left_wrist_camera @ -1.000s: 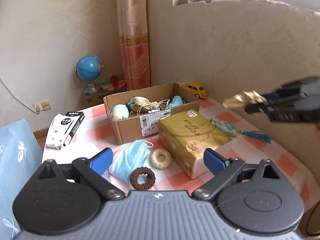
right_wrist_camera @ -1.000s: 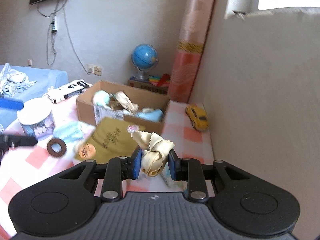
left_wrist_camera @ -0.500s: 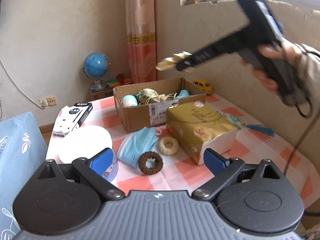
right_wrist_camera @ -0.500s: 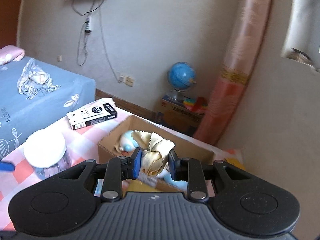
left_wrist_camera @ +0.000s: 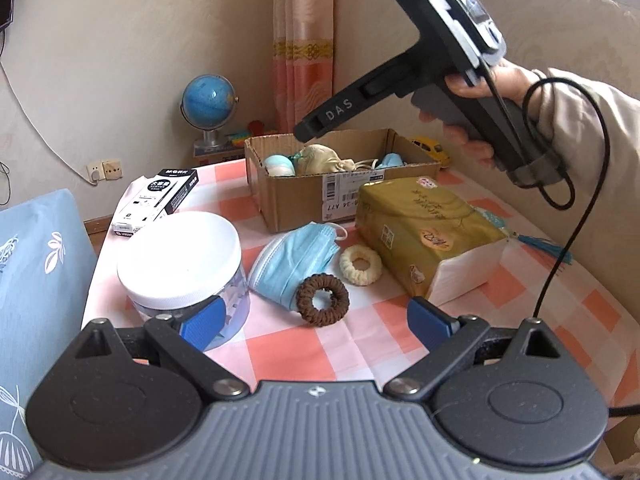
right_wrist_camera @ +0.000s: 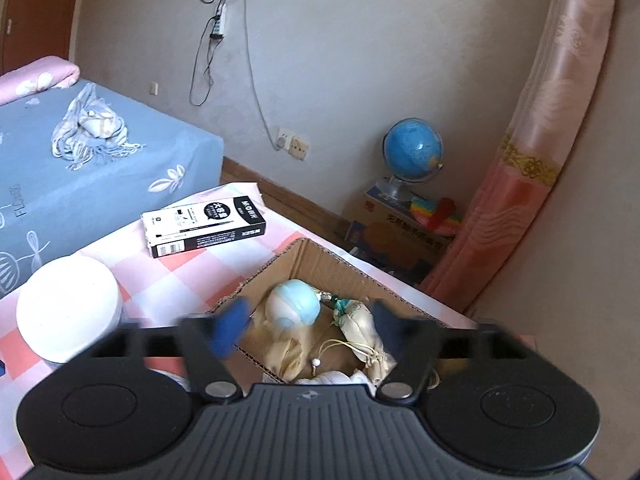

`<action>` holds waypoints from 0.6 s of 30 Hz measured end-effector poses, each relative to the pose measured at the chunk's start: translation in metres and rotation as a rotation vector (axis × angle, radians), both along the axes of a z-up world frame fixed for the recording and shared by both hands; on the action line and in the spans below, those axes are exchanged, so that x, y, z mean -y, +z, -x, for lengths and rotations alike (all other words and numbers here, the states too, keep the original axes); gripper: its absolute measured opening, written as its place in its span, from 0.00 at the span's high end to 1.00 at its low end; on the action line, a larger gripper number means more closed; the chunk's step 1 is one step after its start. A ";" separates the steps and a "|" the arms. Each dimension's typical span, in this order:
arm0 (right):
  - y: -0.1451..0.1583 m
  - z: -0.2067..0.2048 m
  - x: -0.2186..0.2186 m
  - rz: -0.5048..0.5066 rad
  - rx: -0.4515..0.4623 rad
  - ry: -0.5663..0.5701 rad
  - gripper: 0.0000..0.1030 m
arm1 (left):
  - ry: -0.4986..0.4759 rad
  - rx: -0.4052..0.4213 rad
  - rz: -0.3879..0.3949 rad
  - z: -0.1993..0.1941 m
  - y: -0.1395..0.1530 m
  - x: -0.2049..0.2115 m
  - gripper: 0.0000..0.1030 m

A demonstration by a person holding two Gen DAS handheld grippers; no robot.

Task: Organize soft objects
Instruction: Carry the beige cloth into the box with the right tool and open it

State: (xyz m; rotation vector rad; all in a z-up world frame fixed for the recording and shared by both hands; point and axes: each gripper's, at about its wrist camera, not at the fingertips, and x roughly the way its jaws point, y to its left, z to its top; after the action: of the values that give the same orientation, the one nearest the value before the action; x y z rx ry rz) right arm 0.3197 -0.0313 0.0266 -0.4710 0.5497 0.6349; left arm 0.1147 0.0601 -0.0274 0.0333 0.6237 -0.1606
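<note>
My right gripper [right_wrist_camera: 308, 322] hangs over the open cardboard box [right_wrist_camera: 304, 246], its jaws opening and blurred, nothing pressed between the pads. Below it in the box lie cream cloth pouches [right_wrist_camera: 288, 350] and a pale blue-and-white ball [right_wrist_camera: 294, 306]. The left wrist view shows that gripper [left_wrist_camera: 308, 130] from the side above the box [left_wrist_camera: 320, 200]. My left gripper [left_wrist_camera: 316, 320] is open low over the table, just short of a brown scrunchie [left_wrist_camera: 322, 300]. Beside that lie a blue face mask [left_wrist_camera: 294, 262] and a cream scrunchie [left_wrist_camera: 361, 264].
A gold tissue pack [left_wrist_camera: 424, 220] lies right of the scrunchies. A clear jar with a white lid [left_wrist_camera: 180, 256] stands by my left finger. A black-and-white pen box [left_wrist_camera: 160, 196], a yellow toy car [left_wrist_camera: 430, 148] and a teal tassel [left_wrist_camera: 548, 246] are also on the checked cloth.
The right gripper swung left over the box and let go of the cream pouch it held; the pouch has left its jaws. The left gripper sank slightly toward the table.
</note>
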 end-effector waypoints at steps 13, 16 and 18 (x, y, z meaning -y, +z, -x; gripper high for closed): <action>0.016 0.053 0.060 -0.050 -0.013 -0.095 0.00 | -0.008 0.002 -0.014 0.008 0.008 0.014 0.06; 0.016 0.072 0.079 -0.071 -0.025 -0.135 0.00 | -0.012 -0.006 -0.015 0.010 0.007 0.017 0.06; 0.014 0.082 0.091 -0.084 -0.033 -0.162 0.00 | -0.010 -0.010 -0.019 0.010 0.006 0.018 0.06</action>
State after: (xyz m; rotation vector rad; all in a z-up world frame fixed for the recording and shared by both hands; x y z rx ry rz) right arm 0.2376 -0.1220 0.0402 -0.3333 0.5839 0.5094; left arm 0.1043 0.0419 -0.0210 0.0538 0.6356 -0.1644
